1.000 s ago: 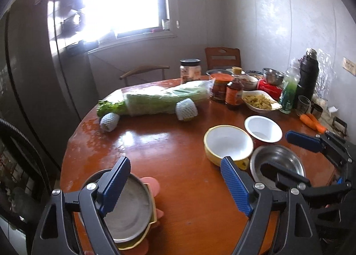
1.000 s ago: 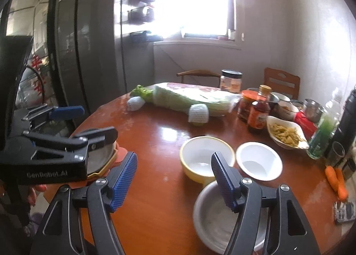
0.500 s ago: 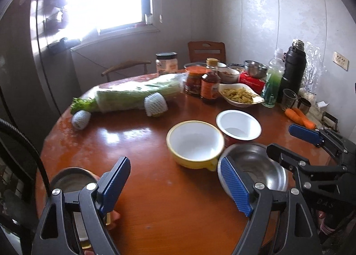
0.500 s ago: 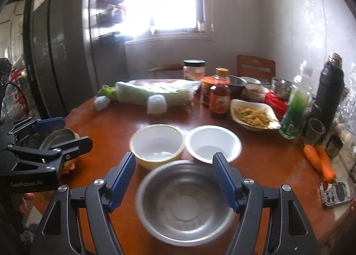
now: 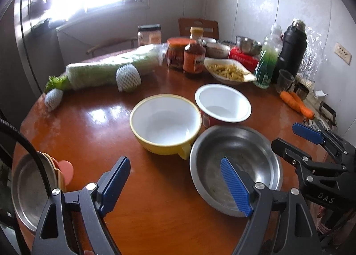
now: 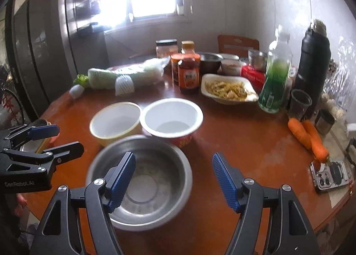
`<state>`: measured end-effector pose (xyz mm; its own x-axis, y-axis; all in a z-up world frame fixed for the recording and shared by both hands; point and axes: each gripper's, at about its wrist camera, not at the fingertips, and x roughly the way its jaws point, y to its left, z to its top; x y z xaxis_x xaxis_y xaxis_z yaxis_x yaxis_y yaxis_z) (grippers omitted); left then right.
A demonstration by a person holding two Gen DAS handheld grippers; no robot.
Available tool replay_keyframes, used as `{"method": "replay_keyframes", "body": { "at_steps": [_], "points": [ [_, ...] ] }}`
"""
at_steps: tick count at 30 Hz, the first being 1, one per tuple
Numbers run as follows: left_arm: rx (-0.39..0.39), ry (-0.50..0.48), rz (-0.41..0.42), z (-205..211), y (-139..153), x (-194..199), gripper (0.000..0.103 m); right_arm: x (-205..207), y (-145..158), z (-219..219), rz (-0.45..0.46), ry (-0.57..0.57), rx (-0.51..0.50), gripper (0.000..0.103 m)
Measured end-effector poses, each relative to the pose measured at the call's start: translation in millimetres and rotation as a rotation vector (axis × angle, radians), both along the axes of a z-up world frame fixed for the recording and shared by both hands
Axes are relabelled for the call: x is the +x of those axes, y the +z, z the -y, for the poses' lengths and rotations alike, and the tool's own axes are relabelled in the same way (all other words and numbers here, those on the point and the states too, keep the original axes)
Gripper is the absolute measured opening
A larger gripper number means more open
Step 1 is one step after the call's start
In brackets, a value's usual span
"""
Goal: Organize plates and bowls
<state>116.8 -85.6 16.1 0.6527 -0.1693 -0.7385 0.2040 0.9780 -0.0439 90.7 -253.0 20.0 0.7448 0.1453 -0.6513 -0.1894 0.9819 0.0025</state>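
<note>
A steel bowl (image 5: 235,166) (image 6: 144,179) sits near the front of the round wooden table (image 5: 111,126). Behind it stand a yellow bowl with white inside (image 5: 165,123) (image 6: 115,122) and a red-sided white bowl (image 5: 222,104) (image 6: 171,119). A steel plate on a yellow and pink plate (image 5: 29,188) lies at the left edge. My left gripper (image 5: 175,183) is open and empty over the table just left of the steel bowl. My right gripper (image 6: 173,179) is open and empty, its left finger (image 6: 121,181) over the steel bowl. It shows at the right of the left wrist view (image 5: 296,141).
Wrapped cabbage (image 5: 111,68), foam-netted fruits (image 5: 129,78), jars, a sauce bottle (image 5: 193,57), a dish of food (image 5: 227,71), a green bottle (image 6: 276,77), a black flask (image 6: 311,65), a cup, carrots (image 6: 307,137) and a phone (image 6: 331,175) crowd the back and right.
Both grippers have swung to the right. The steel bowl now lies more to the left between the right gripper's fingers, and the plate stack has slid to the left edge of the left view.
</note>
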Motion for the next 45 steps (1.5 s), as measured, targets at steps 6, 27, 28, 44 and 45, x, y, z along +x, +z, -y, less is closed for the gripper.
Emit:
{"method": "replay_keyframes", "body": {
  "at_steps": [6,27,28,44,45],
  "points": [
    [-0.031,0.001,-0.071,5.7,-20.4,11.7,0.083,7.9,-20.5,8.0,-0.056,0.008,-0.002,0.073],
    [-0.092,-0.067,-0.182,27.1,-55.1,32.3,0.05,21.7,-49.5,-1.8,-0.123,0.085,-0.031,0.043],
    [-0.102,-0.08,-0.186,28.2,-56.0,32.0,0.044,21.2,-49.4,-3.0,-0.121,0.085,-0.042,0.043],
    [-0.084,-0.056,-0.208,1.7,-54.3,9.2,0.041,0.9,-42.5,-30.2,-0.122,0.146,-0.069,0.041],
    [-0.083,-0.051,-0.207,-1.8,-54.5,7.6,0.041,-0.1,-42.9,-33.5,-0.122,0.152,-0.07,0.041]
  ]
}}
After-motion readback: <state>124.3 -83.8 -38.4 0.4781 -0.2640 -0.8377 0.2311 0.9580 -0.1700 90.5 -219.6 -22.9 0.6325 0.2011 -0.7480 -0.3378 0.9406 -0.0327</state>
